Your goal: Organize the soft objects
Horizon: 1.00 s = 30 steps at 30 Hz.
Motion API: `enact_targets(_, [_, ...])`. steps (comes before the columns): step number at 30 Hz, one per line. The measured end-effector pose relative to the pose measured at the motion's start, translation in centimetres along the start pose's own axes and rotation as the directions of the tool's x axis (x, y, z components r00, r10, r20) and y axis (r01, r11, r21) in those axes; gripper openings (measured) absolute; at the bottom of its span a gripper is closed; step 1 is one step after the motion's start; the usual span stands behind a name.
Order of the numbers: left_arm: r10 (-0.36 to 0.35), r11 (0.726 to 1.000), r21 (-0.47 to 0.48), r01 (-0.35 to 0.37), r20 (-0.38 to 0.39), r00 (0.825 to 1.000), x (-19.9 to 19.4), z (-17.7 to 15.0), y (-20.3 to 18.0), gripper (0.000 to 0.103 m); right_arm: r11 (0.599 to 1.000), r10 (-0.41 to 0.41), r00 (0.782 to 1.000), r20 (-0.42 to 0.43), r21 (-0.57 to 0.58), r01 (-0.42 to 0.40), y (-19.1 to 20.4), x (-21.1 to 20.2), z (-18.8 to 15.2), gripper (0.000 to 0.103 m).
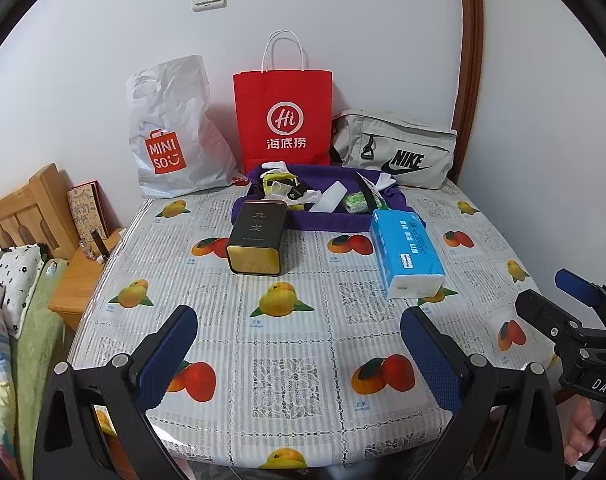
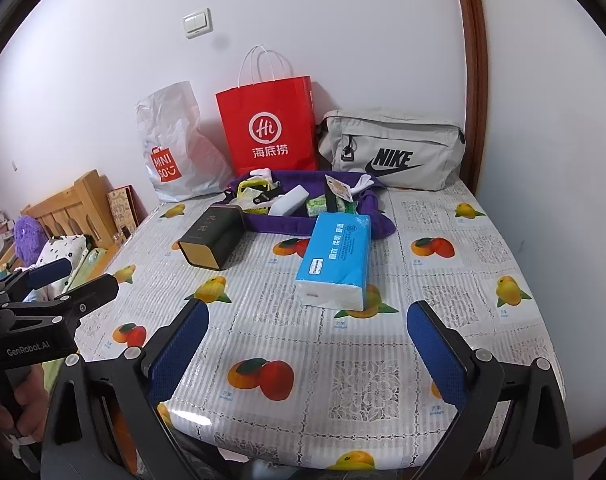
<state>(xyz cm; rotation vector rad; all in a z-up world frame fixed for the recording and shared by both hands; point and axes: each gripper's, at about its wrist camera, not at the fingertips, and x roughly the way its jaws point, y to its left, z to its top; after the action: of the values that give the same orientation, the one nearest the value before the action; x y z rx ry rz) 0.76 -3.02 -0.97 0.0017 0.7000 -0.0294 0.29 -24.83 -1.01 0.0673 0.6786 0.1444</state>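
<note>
Where bags stand: MINISO bag (image 1: 171, 136), NIKE pouch (image 1: 399, 148)

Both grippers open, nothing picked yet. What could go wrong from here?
1. The tissue pack leans on the purple bag; pulling either may shift the other.
2. The dark tin touches that bag and could be knocked.
3. Right gripper and left gripper are close together and might collide.

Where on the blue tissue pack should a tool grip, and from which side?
Grip the tissue pack across its long sides, near the middle, coming from above. It lies flat with its white end toward the right tool, which looks open wide enough. The pack is soft, so squeeze lightly.
</note>
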Motion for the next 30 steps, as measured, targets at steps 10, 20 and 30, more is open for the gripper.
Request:
enact_targets(10, [-0.001, 1.000, 0.000, 0.001, 0.000, 1.000, -0.01, -0.01, 0.03, 0.103, 1.000, 0.003, 1.000, -0.002, 0.001, -0.003, -0.02, -0.07, -0.18, 0.099])
enact_targets(20, [0.001, 1.000, 0.000, -0.001, -0.001, 1.000, -0.03, -0.09, 0.00, 0.103, 1.000, 0.003, 1.000, -0.013, 0.001, -0.003, -0.23, 0.05, -0.16, 0.099])
enact_targets(30, [0.003, 1.000, 0.000, -0.003, -0.002, 1.000, -0.12, -0.21, 0.12, 0.103, 1.000, 0.006, 1.000, -0.017, -0.006, -0.006, 0.11, 0.17, -0.16, 0.099])
